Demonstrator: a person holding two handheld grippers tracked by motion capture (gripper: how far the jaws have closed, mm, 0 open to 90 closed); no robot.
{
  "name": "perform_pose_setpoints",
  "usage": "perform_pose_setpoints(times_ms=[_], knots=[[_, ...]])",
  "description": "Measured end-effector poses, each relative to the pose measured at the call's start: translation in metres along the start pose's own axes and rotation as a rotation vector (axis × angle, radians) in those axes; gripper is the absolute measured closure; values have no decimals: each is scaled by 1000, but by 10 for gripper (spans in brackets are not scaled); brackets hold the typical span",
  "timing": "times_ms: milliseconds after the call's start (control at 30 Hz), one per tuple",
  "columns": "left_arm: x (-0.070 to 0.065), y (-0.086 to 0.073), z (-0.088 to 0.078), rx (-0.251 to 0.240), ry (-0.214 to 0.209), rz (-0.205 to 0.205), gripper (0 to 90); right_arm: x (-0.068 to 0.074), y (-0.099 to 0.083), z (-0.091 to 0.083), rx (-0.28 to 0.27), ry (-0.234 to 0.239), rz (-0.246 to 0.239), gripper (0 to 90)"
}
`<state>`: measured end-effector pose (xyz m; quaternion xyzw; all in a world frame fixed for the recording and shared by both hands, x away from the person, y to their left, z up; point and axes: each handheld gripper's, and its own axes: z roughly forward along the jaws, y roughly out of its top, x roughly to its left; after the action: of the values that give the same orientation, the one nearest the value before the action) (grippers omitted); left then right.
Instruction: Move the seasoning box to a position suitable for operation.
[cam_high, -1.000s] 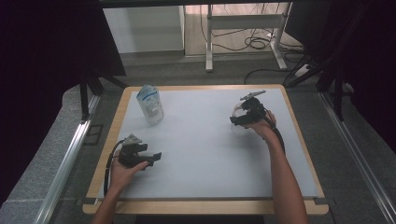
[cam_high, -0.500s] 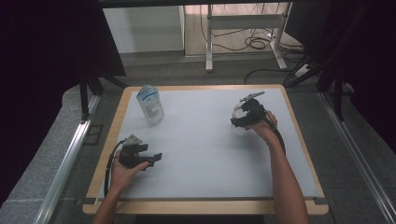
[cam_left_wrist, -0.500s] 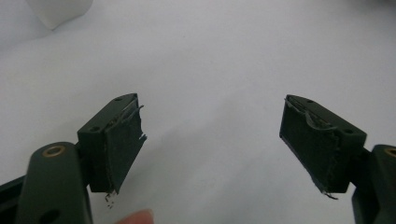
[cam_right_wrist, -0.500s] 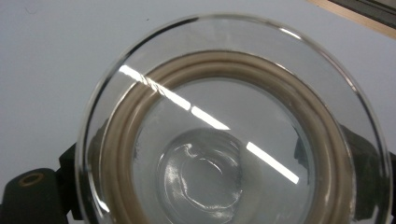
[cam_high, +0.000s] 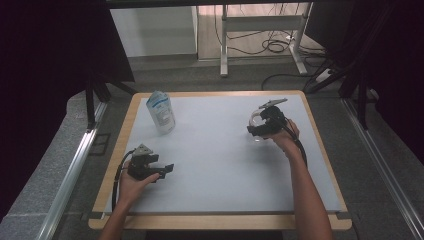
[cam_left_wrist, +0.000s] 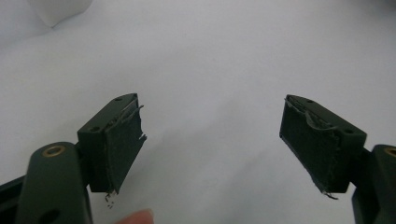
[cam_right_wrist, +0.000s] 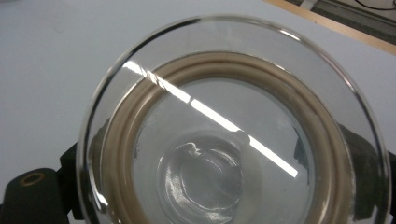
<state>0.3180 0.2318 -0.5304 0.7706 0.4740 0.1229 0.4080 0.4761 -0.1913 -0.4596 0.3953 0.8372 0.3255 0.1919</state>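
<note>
A clear glass lid (cam_right_wrist: 224, 116) with a beige seal ring fills the space between my right gripper's (cam_right_wrist: 217, 158) jaws, which are shut on it from both sides. In the high view the right gripper (cam_high: 261, 128) holds this glass lid (cam_high: 255, 121) just above the table at the right rear. My left gripper (cam_high: 165, 170) rests low at the front left, held in a hand. Its jaws stand wide apart in the left gripper view, with nothing between the left gripper's (cam_left_wrist: 212, 116) worn pads (cam_left_wrist: 123, 140) but white table.
A white and blue pouch (cam_high: 161, 112) stands upright at the rear left of the white table top (cam_high: 215, 165), and its corner (cam_left_wrist: 56, 9) shows far off. The table has a wooden rim (cam_high: 220, 221). Desk legs and cables lie on the floor beyond.
</note>
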Motion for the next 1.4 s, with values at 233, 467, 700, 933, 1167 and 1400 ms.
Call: perform_pose_setpoints(times_ms=[233, 467, 700, 933, 1167, 1400], knots=[[0, 0, 0, 1, -1, -1, 209, 16, -2, -24, -25, 28, -50, 111], [-1, 0, 1, -1, -6, -2, 209, 38, -13, -43, -26, 64, -78, 111], [-1, -1, 0, 0, -4, -3, 209, 49, -26, -47, -17, 84, -84, 111], [0, -1, 1, 4, -4, -5, 209, 57, -44, -54, -2, 106, -71, 111], [0, -1, 3, 9, -3, -3, 209, 70, -55, -52, 26, 84, -78, 110], [1, -2, 2, 7, -1, -1, 208, 77, -59, -44, 35, 52, -77, 109]])
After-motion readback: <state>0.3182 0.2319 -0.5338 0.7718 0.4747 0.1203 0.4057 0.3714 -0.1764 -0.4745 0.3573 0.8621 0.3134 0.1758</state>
